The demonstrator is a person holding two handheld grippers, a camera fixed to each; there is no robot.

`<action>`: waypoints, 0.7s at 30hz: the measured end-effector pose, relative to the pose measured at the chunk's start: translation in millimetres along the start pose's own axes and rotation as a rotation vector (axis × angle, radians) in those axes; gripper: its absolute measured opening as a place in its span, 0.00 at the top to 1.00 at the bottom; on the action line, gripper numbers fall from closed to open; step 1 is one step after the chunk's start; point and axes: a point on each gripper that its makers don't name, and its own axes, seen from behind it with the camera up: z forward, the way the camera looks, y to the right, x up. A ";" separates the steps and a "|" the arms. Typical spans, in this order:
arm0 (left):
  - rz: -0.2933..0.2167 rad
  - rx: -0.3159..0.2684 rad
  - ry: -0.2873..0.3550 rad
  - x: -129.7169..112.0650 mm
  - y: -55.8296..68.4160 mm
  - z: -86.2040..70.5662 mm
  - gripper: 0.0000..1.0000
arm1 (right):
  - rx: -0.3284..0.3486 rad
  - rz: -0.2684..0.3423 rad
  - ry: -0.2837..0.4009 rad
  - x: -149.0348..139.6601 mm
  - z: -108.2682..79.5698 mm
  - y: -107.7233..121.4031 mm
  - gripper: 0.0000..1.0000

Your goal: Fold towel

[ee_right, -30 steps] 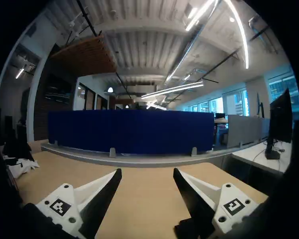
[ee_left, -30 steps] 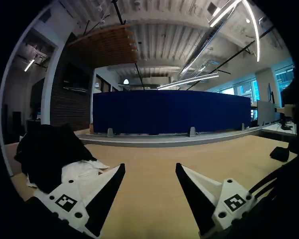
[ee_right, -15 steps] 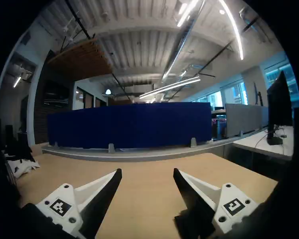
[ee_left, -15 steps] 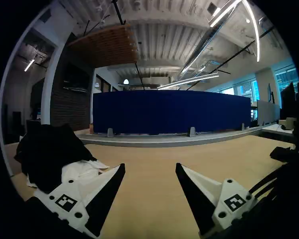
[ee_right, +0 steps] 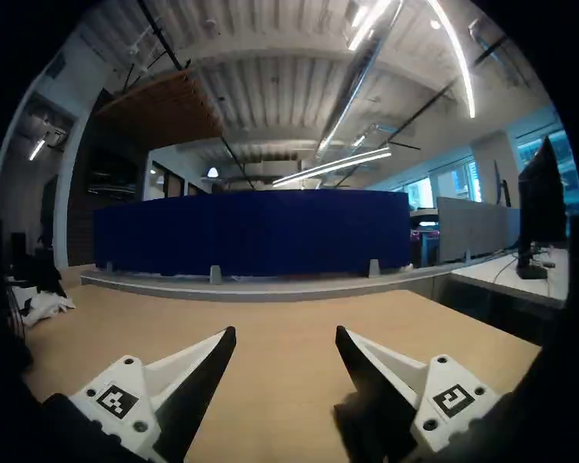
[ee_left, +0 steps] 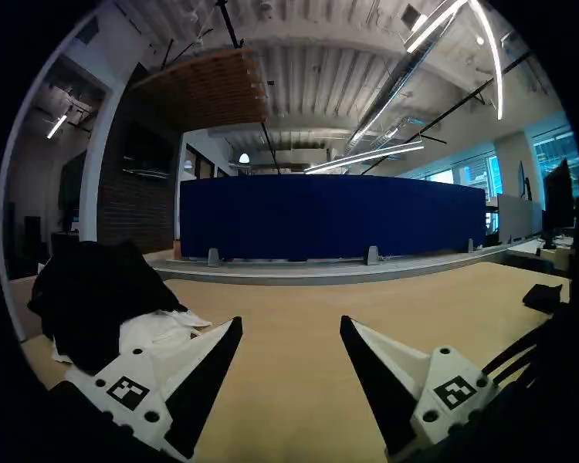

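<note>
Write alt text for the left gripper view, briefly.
The left gripper hangs open over a light wooden table, its two white fingers spread with nothing between them. A heap of black and white cloth lies on the table at the left, and a blue partition runs across behind.

A finger (ee_left: 170,370) of your left gripper (ee_left: 291,321) covers the white cloth's (ee_left: 154,330) near edge, and black cloth (ee_left: 96,297) hides its far part. The dark object (ee_left: 543,296) at that view's right edge is cut off. In the right gripper view the cloths (ee_right: 41,301) look too small to sort.
</note>
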 end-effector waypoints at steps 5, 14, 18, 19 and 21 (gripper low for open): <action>0.000 0.000 0.000 -0.1 0.4 -0.3 0.06 | -0.006 0.014 0.004 -5.5 -0.3 2.5 0.00; 0.000 0.000 0.000 -0.1 -0.1 -1.3 0.06 | 0.004 0.014 0.003 -11.8 -0.4 -2.6 0.00; 0.000 0.000 0.000 -0.2 0.0 -1.5 0.06 | 0.012 0.007 0.002 -12.8 -1.1 -4.6 0.00; 0.000 0.000 0.000 -0.2 0.1 -1.4 0.06 | 0.014 0.005 0.000 -12.7 -1.1 -5.3 0.00; 0.000 0.000 0.000 -0.2 0.3 -1.1 0.06 | 0.016 0.001 -0.003 -12.7 -1.0 -6.3 0.00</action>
